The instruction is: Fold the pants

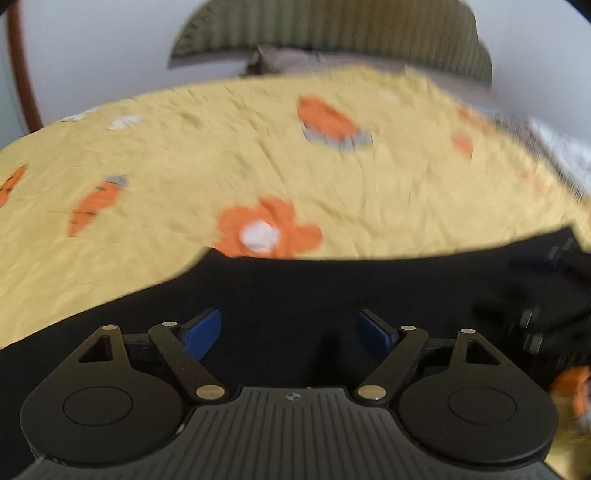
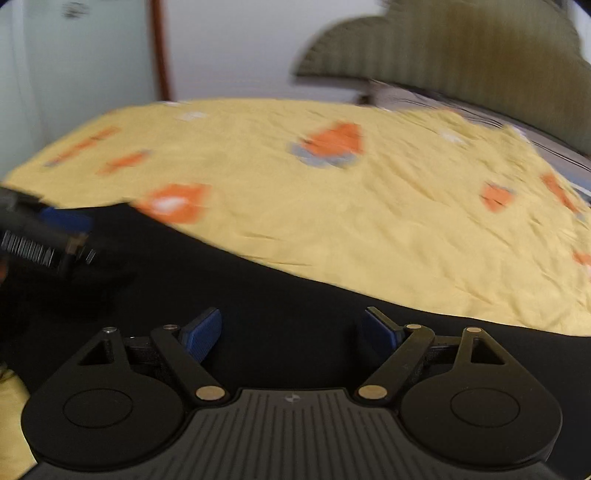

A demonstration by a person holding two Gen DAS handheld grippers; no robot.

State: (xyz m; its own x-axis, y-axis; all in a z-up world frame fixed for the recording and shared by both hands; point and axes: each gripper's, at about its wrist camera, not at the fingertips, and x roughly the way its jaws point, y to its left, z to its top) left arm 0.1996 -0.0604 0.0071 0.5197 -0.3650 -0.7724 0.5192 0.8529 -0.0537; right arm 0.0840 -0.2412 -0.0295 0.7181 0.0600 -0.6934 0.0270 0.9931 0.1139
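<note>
Black pants (image 1: pixel 295 295) spread flat on yellow sheet (image 1: pixel 258 166) w/ orange flowers – bed, striped headboard (image 1: pixel 332 33) at far end. Left tongs (image 1: pixel 288 334) released, blue pads (image 1: pixel 201 332) wide apart, low over the dark fabric, nothing gripped. Right tongs (image 2: pixel 291 334) same – spread, nothing gripped, over pants (image 2: pixel 277 295). Left tongs also visible at left edge of right view (image 2: pixel 44 240), blurred. Both views motion-smeared.
</note>
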